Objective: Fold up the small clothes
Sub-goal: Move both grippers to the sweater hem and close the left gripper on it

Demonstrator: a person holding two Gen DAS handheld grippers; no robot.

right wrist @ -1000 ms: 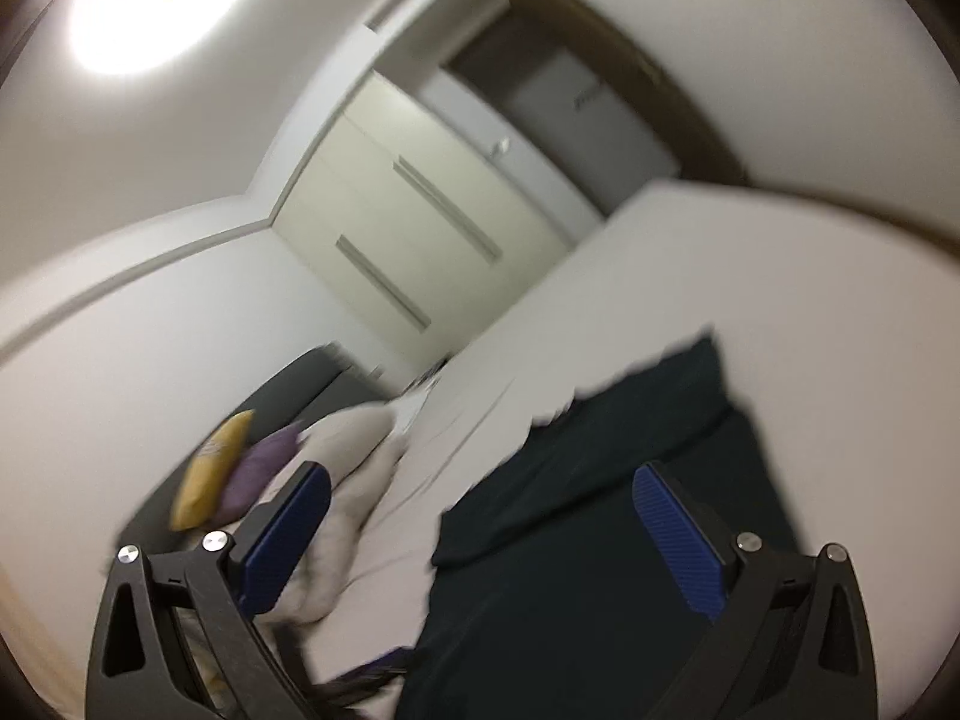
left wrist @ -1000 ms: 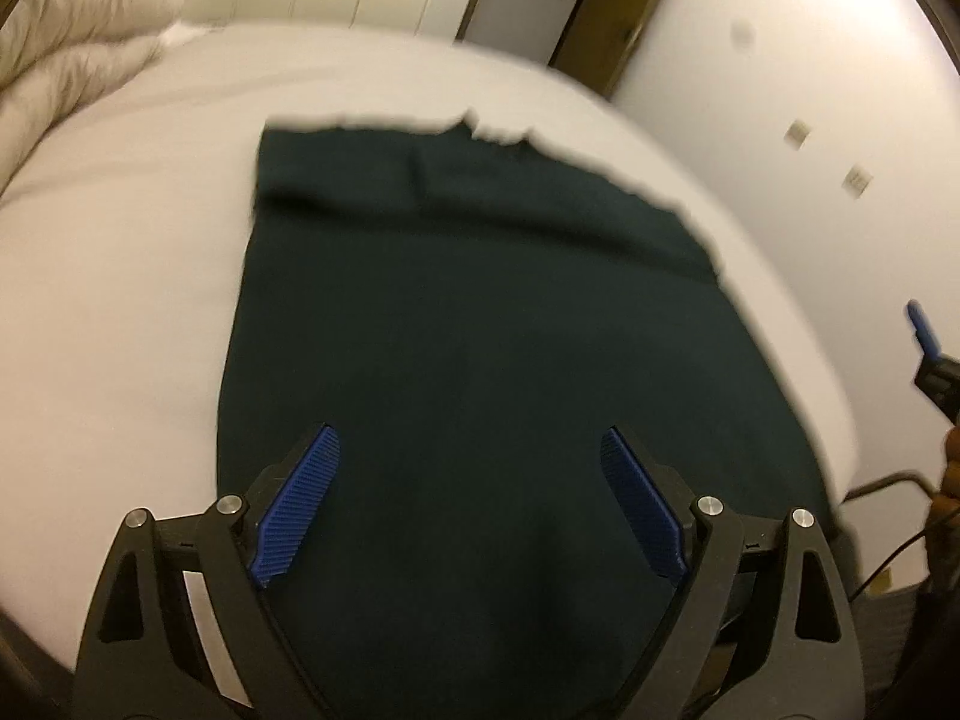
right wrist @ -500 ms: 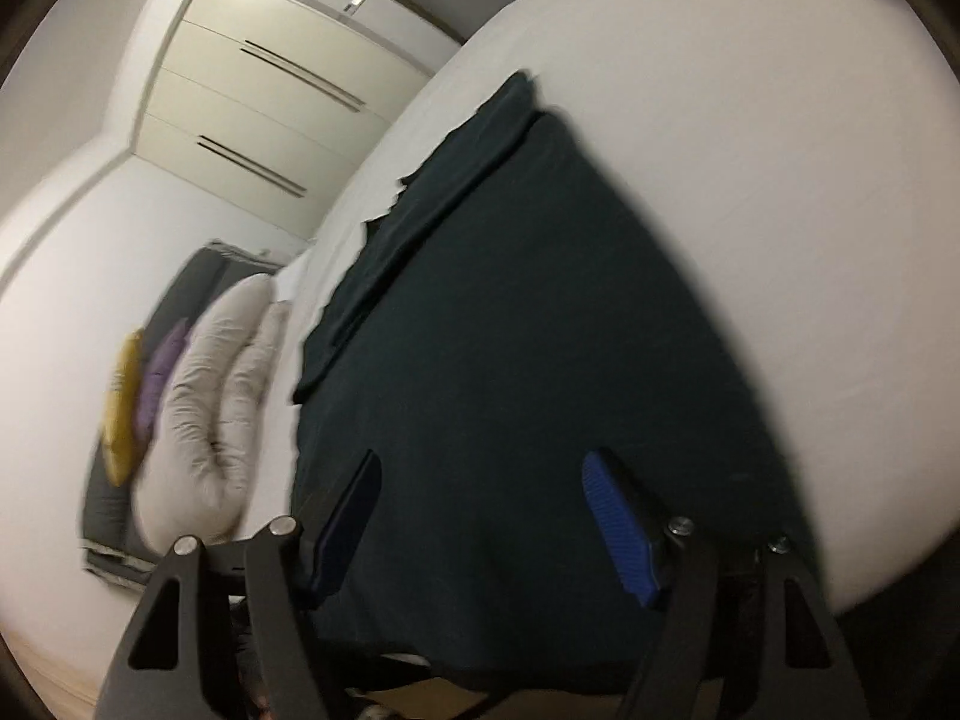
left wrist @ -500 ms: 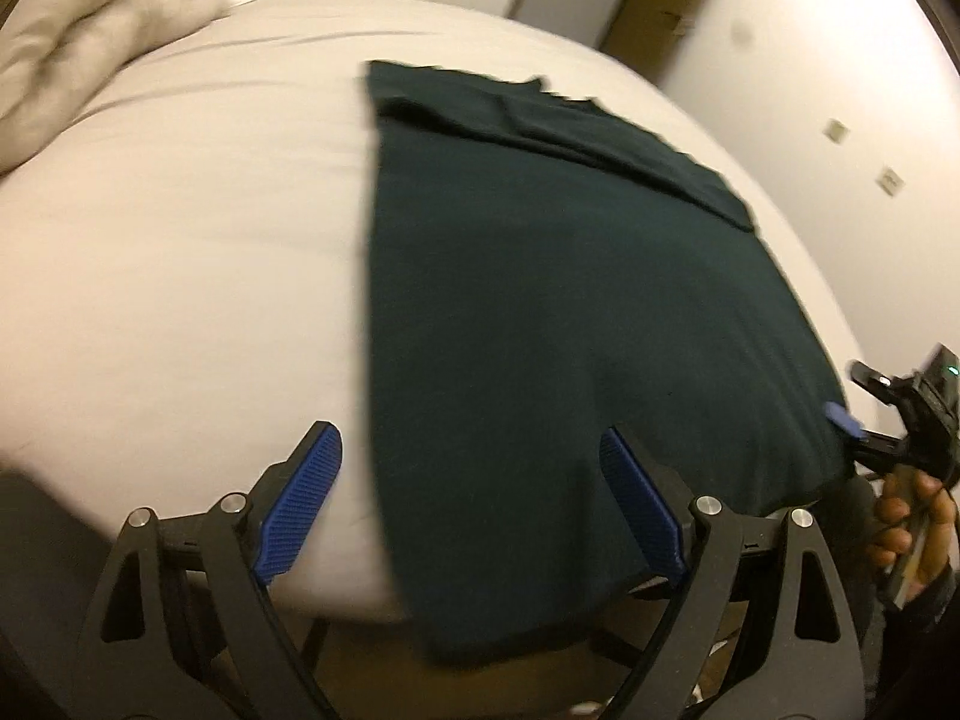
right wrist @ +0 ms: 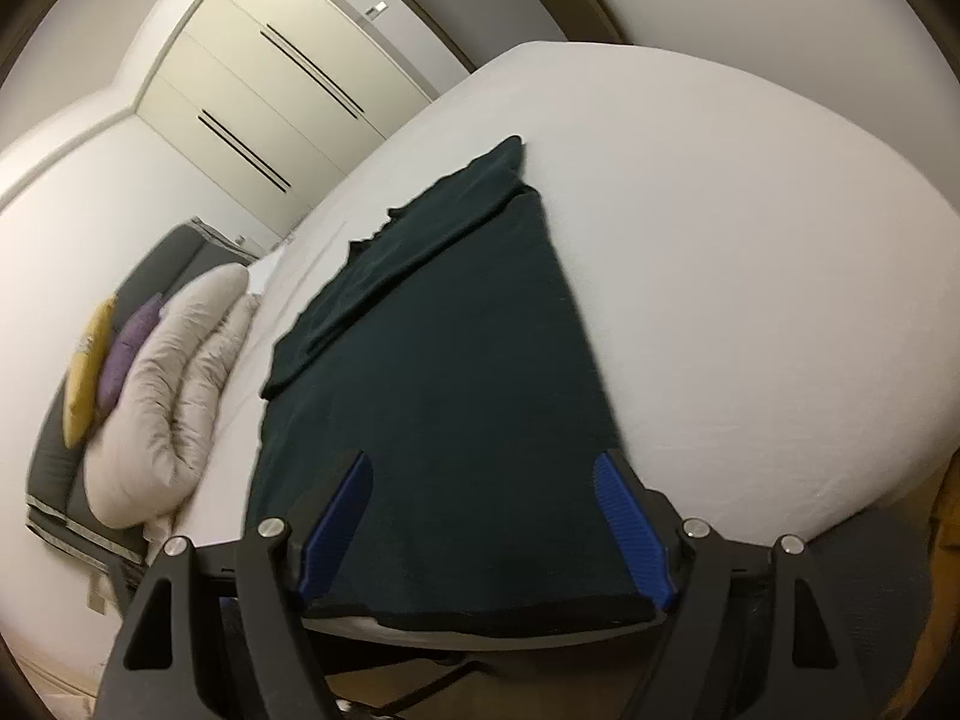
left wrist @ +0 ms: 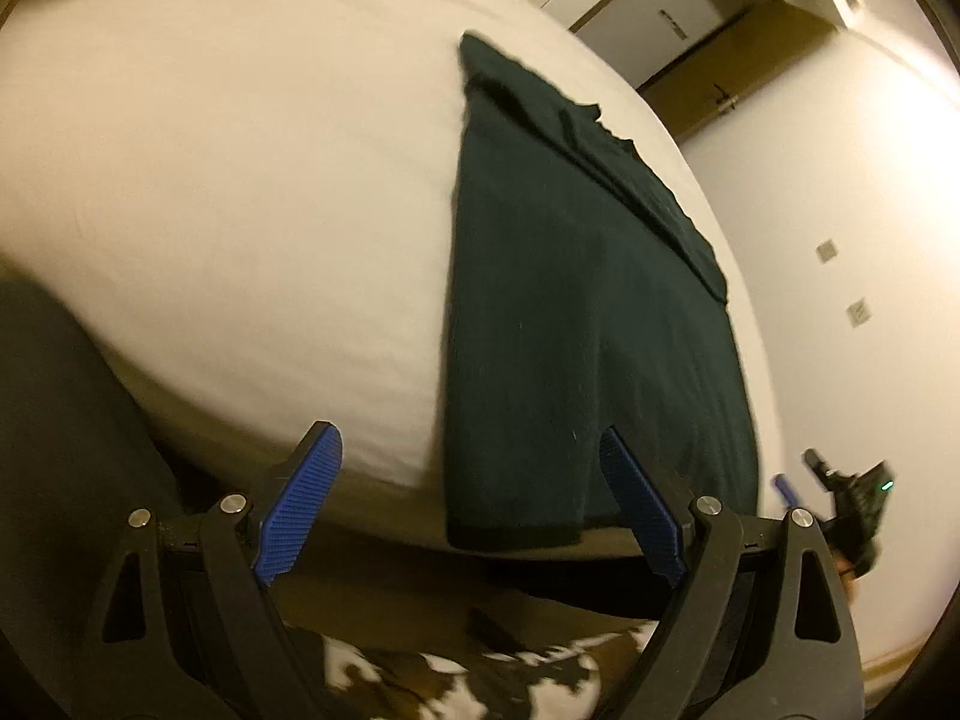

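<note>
A dark green knit garment is seen spread flat at the near edge of the white-sheeted bed, hem overhanging, sleeves apparently tucked in. Left tool is held wide; right tool, empty, is opening. Lengthwise folds remain.

The garment is lying flat on the bed, its near hem hanging over the bed's edge just ahead of the right gripper. Pillows are lying farther off to that gripper's left.
</note>
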